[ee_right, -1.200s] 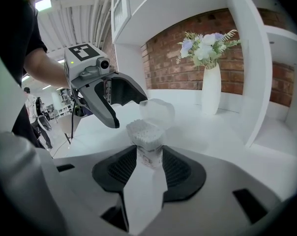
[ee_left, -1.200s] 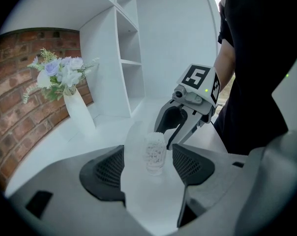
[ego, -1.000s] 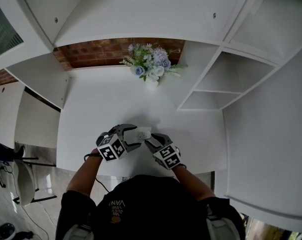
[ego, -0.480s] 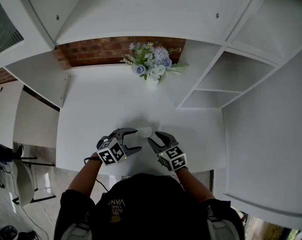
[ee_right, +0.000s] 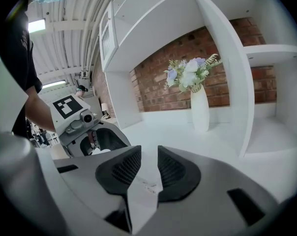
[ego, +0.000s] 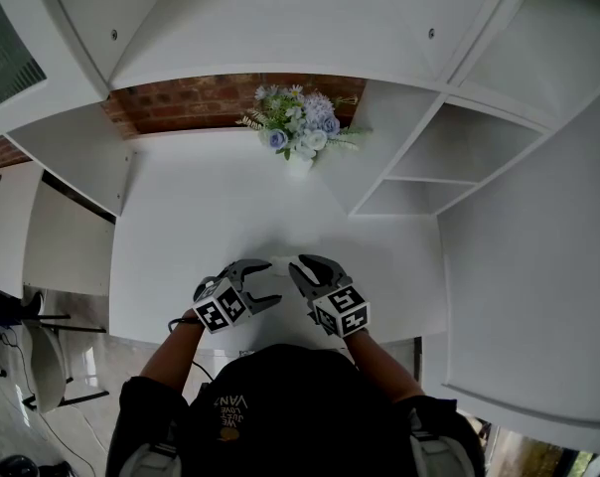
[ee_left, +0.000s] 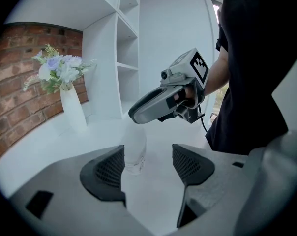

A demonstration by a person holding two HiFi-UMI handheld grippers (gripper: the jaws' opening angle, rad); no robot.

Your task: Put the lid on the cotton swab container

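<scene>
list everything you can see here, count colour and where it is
cotton swab container: one, clear, upright on the desk between the two tools
vase of flowers: one, white vase with blue and white blooms, back of the desk
desk: one, white
shelving: one unit, white, right of the desk
brick wall: red-brown, behind the desk
left tool: one, grey with black pads, jaws apart, container just ahead by its left pad
right tool: one, grey, jaws closing, a pale clear thing between them, seemingly the container's top
person's shirt: one, black, bottom of the head view
</scene>
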